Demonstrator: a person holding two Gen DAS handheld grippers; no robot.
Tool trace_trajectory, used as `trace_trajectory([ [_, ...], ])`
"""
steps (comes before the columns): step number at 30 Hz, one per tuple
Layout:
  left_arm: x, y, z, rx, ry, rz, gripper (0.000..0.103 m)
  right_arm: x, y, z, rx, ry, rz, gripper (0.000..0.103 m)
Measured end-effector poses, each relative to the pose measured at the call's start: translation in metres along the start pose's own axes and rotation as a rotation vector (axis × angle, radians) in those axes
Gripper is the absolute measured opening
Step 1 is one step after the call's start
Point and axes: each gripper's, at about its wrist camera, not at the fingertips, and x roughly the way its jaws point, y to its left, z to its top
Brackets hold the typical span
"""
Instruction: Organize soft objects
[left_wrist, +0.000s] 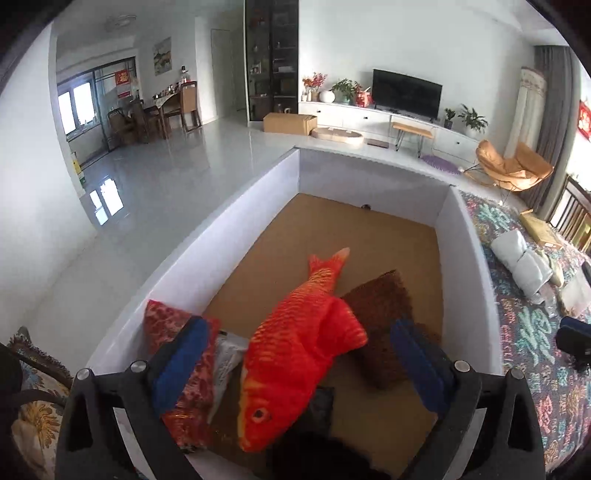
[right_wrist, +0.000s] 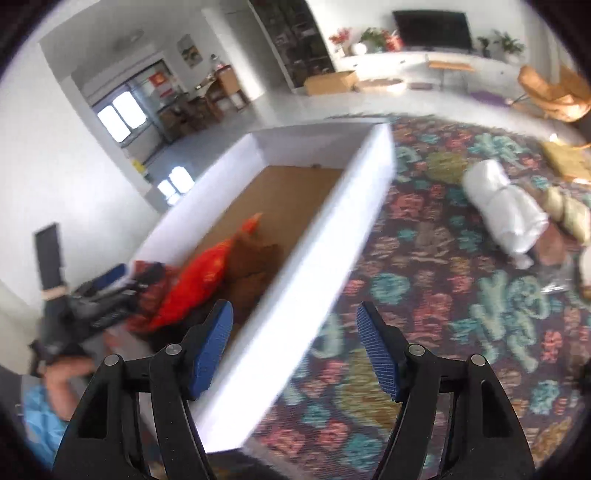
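A red-orange plush fish (left_wrist: 299, 343) lies in a white box (left_wrist: 221, 221) with a brown floor, between the blue pads of my left gripper (left_wrist: 295, 362), which is open above it and not touching. A brown fuzzy cushion (left_wrist: 388, 314) and a red patterned cushion (left_wrist: 177, 332) lie beside the fish, and a dark soft item (left_wrist: 317, 406) lies under its head. My right gripper (right_wrist: 295, 343) is open and empty over the box's right wall (right_wrist: 332, 240). The right wrist view is blurred; the fish (right_wrist: 195, 284) and the left gripper (right_wrist: 99, 299) show there.
The box stands on a flowered cloth (right_wrist: 443, 295). A white rolled bundle (right_wrist: 506, 210) and yellowish soft items (right_wrist: 569, 210) lie on it at the right. A floral cushion (left_wrist: 33, 406) lies left of the box. Grey floor and a TV cabinet lie beyond.
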Motion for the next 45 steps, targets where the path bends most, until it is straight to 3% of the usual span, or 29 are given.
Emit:
trace_trajectory([
  [3, -0.01, -0.044, -0.002, 0.045, -0.021, -0.126, 0.098, 0.007, -0.06, -0.031, -0.025, 0.006, -0.284, 0.075],
  [5, -0.017, -0.085, -0.011, 0.094, -0.009, -0.244, 0.098, 0.012, -0.101, -0.059, -0.002, 0.051, -0.402, 0.075],
  [8, -0.023, -0.154, -0.033, 0.196, 0.031, -0.404, 0.099, 0.01, -0.145, -0.097, 0.065, 0.086, -0.467, 0.076],
  [10, -0.018, -0.198, -0.05, 0.262, 0.079, -0.46, 0.099, -0.003, -0.162, -0.11, 0.116, 0.02, -0.446, 0.076],
  [11, -0.013, -0.218, -0.058, 0.29, 0.099, -0.475, 0.099, -0.006, -0.167, -0.113, 0.124, 0.008, -0.481, 0.077],
  [15, 0.003, -0.271, -0.078, 0.347, 0.159, -0.496, 0.099, -0.02, -0.18, -0.119, 0.158, -0.048, -0.495, 0.078],
  [19, 0.035, -0.299, -0.09, 0.418, 0.129, -0.375, 0.099, -0.027, -0.188, -0.122, 0.194, -0.057, -0.517, 0.078],
  [25, 0.088, -0.296, -0.091, 0.319, 0.185, -0.343, 0.099, -0.025, -0.197, -0.119, 0.214, -0.059, -0.535, 0.079],
  [32, 0.091, -0.306, -0.093, 0.376, 0.185, -0.32, 0.103, -0.031, -0.195, -0.129, 0.229, -0.06, -0.548, 0.079],
  [45, 0.092, -0.306, -0.094, 0.378, 0.185, -0.318, 0.103, -0.049, -0.211, -0.138, 0.365, -0.083, -0.609, 0.079],
])
